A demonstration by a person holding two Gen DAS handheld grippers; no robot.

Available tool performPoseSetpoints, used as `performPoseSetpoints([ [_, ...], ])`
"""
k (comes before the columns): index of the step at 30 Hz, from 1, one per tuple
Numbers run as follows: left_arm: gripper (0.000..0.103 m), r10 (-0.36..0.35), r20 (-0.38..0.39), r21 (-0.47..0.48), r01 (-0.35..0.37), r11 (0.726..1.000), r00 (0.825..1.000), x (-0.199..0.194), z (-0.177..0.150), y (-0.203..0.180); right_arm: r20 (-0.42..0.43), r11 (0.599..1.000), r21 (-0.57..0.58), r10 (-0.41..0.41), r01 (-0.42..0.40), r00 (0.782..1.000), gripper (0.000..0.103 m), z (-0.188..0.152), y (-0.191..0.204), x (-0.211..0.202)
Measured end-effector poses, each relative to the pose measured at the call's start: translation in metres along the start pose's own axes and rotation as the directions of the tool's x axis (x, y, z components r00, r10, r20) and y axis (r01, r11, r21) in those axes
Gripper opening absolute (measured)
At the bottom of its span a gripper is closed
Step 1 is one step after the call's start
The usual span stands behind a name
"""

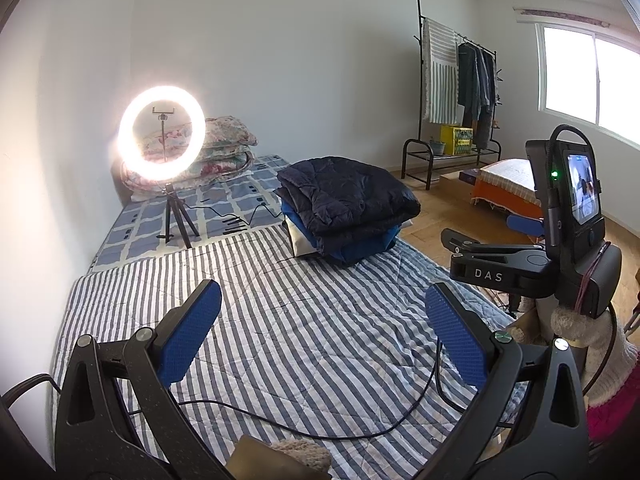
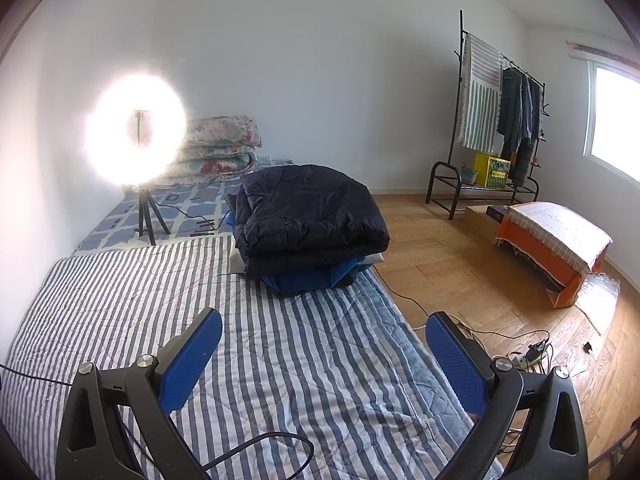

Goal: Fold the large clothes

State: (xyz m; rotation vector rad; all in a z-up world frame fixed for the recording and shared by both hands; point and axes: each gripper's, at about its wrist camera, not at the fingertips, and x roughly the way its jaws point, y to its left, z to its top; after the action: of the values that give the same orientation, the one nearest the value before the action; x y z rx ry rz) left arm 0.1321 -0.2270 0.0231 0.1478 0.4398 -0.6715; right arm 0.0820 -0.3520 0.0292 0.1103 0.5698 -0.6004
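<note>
Striped quilt (image 2: 280,360) on bed, folded dark jacket (image 2: 312,216), wood floor (image 2: 460,264)

Left gripper (image 1: 323,334) and right gripper (image 2: 324,354), jaws wide apart, empty.

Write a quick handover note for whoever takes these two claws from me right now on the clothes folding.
Left claw: open, empty, above the striped quilt.
Right claw: open, empty, above the same quilt.
Folded pile: dark padded coat on top, blue and white pieces under it, at the quilt's far end.
Done: that pile looks folded.
Left: no unfolded garment lies on the quilt; clothes hang on the rack by the window.
</note>
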Motion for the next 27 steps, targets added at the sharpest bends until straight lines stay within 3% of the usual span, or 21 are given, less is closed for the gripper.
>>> performPoseSetpoints([
  [7,0.103,-0.001,0.015,-0.034,0.001,0.999,1.000,0.0009,0.0056,0.0022,0.007,1.000,0.011,0.009,-0.009,1.000,0.103,-0.0006,-0.0054,-0.0038],
  [27,0.103,-0.006,-0.001,-0.010,0.006,1.000,1.000,0.0054,0.0032,-0.0056,0.012,1.000,0.001,0.008,-0.008,1.000,0.103,-0.0020,-0.0078,-0.0014],
])
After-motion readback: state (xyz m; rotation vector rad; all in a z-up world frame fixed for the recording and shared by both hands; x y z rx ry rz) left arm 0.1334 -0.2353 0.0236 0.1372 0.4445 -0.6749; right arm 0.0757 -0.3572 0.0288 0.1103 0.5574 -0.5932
